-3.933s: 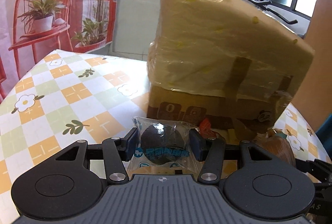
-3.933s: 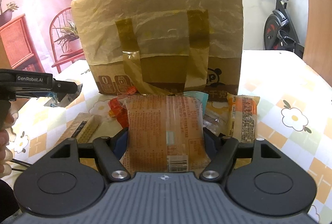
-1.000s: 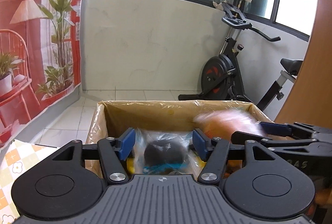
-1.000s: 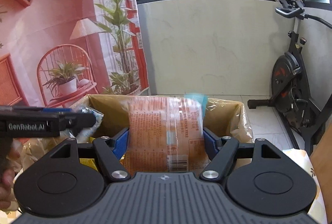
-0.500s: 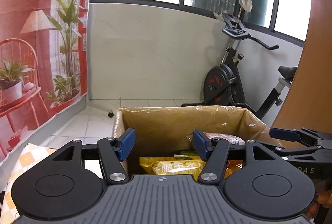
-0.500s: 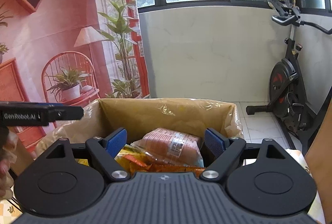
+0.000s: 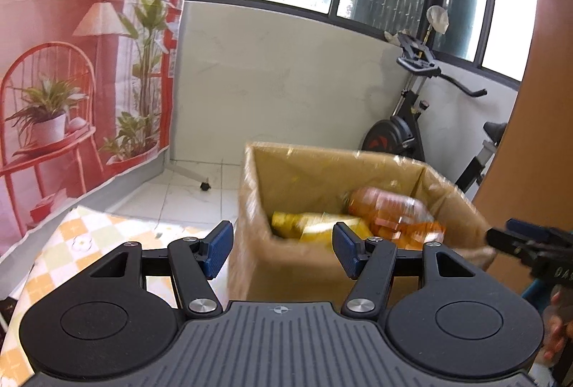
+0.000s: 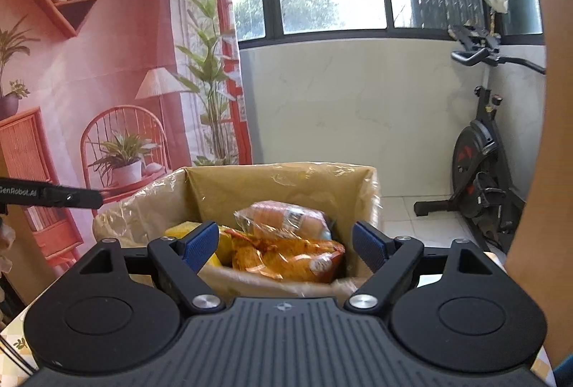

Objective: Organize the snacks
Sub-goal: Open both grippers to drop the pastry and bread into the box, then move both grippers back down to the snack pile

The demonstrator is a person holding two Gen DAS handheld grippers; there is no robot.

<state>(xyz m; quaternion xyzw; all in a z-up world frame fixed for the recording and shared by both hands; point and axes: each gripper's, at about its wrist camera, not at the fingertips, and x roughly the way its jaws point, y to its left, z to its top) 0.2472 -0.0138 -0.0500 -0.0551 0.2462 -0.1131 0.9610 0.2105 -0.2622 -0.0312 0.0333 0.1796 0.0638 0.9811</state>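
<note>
Blurred cardboard box [image 7: 322,172] half-hides snack packets [image 8: 286,254]; both grippers' fingers spread, empty

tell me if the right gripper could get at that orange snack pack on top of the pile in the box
Probably yes. The right gripper is open and empty, the cardboard box has no lid on it, and the orange snack pack lies uncovered just beyond the near rim.

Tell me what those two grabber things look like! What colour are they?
Both are black plastic. The left gripper and the right gripper each have a ribbed grey-black body, two big round discs, silver screws and angled black arms. Their fingertips carry blue ridged pads. From the right camera, the left one's side shows white lettering reading "GenRobot.AI". No cables or sleeves show clearly.
</note>
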